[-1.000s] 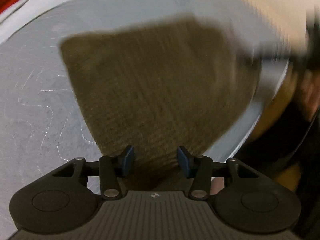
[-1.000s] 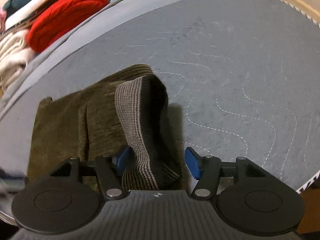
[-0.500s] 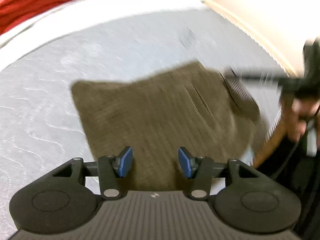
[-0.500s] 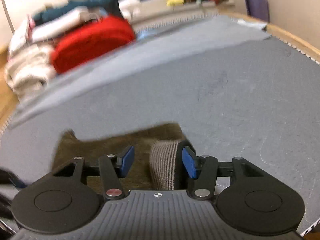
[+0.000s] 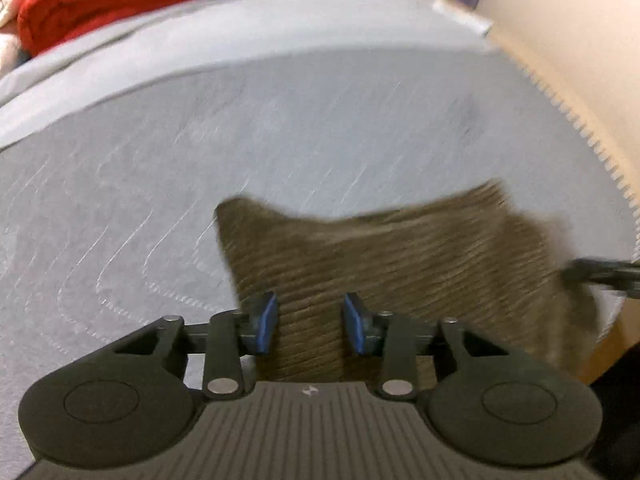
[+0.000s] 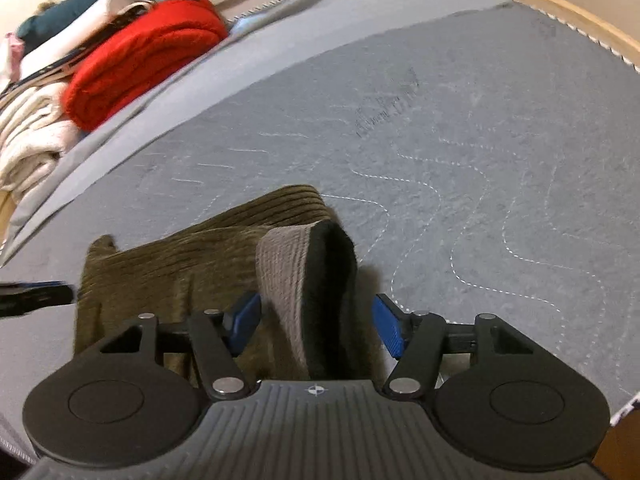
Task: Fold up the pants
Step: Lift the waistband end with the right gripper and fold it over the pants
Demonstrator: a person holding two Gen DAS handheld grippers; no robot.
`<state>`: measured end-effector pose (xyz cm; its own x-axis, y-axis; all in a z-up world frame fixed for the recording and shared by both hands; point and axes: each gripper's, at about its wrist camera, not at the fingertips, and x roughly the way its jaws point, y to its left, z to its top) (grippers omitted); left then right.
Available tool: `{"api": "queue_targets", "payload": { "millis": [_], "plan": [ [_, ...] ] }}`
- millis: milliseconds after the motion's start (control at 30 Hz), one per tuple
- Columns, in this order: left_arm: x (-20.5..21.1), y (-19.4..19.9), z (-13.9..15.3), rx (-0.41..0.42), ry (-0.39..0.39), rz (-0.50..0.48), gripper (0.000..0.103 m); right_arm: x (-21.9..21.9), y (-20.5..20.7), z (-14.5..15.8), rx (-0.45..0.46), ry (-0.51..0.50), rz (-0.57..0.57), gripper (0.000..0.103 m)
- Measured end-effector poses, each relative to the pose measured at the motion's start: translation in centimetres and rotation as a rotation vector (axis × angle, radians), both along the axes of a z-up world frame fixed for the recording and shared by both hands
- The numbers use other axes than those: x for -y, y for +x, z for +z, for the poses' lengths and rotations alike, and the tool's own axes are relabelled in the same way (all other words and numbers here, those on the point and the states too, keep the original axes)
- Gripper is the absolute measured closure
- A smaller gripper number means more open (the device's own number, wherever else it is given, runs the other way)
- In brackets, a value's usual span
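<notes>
Since a moment ago the left gripper (image 5: 310, 322) has slid back along the olive-brown corduroy pants (image 5: 400, 256) on the grey quilted bed (image 6: 480, 140), jaws narrowing but unclamped. Right gripper (image 6: 316, 322) jaws widen, not yet pinching the ribbed waistband (image 6: 288, 276); both should pinch before lifting.

Pants (image 6: 192, 256): olive ribbed corduroy, matt; waistband (image 6: 284, 272) grey ribbed knit; quilt (image 6: 480, 140) at 12: grey stitched cloth; pads (image 6: 390, 328): blue, smooth.
</notes>
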<state>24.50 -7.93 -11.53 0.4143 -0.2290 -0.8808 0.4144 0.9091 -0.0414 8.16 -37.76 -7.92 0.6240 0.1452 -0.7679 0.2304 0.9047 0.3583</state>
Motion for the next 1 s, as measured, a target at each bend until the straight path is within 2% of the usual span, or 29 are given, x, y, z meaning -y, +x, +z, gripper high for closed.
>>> {"api": "queue_targets", "payload": {
  "millis": [33,100,200,267,367,433,500,567,633,667,733,833,900,1000],
  "plan": [
    [0.0,0.5,-1.0,-0.016,0.046,0.011,0.062,-0.4,-0.8,0.6,0.004,-0.010,0.014,0.039],
    [-0.2,1.0,-2.0,-0.036,0.058,0.034,0.058,-1.2,-1.9,0.9,-0.018,-0.041,0.045,0.039],
    [-0.6,0.7,-1.3,-0.019,0.044,0.045,0.058,-1.9,-2.9,0.0,-0.099,-0.138,0.066,0.037],
    [-0.7,-0.4,0.3,0.034,0.053,0.026,0.060,-1.4,-3.4,-0.2,-0.090,-0.115,0.040,0.037],
    [-0.9,-2.8,2.7,0.070,-0.041,-0.054,0.059,-0.8,-4.5,0.3,-0.026,-0.046,0.007,0.043],
    [-0.7,-4.5,3.6,0.067,-0.088,-0.140,0.058,-1.0,-4.7,0.0,-0.041,-0.090,0.046,0.042],
    [0.0,-6.3,3.4,0.051,-0.091,-0.249,0.050,-0.8,-4.5,-0.8,-0.076,-0.102,0.051,0.033],
    [1.0,-8.1,1.7,-0.002,-0.024,-0.360,0.040,-0.3,-4.3,-0.8,-0.091,-0.074,0.030,0.032],
    [2.3,-9.8,-1.2,-0.026,0.147,-0.437,0.040,-0.1,-4.1,-0.3,-0.092,-0.048,0.014,0.032],
    [2.6,-10.7,-1.9,0.006,0.215,-0.453,0.040,-0.2,-4.0,0.2,-0.087,-0.055,0.016,0.032],
    [2.8,-11.5,-0.6,0.059,0.221,-0.450,0.040,-0.4,-4.1,1.7,-0.049,-0.086,0.026,0.034],
    [1.5,-11.7,3.3,0.144,0.153,-0.364,0.036,0.3,-3.9,4.7,0.061,-0.085,0.044,0.032],
    [0.4,-11.7,5.7,0.178,0.107,-0.290,0.026,1.0,-3.2,5.8,0.118,-0.080,0.058,0.026],
    [-1.4,-11.3,7.3,0.187,0.037,-0.216,0.022,0.9,-1.9,6.1,0.135,-0.084,0.092,0.015]
  ]
}}
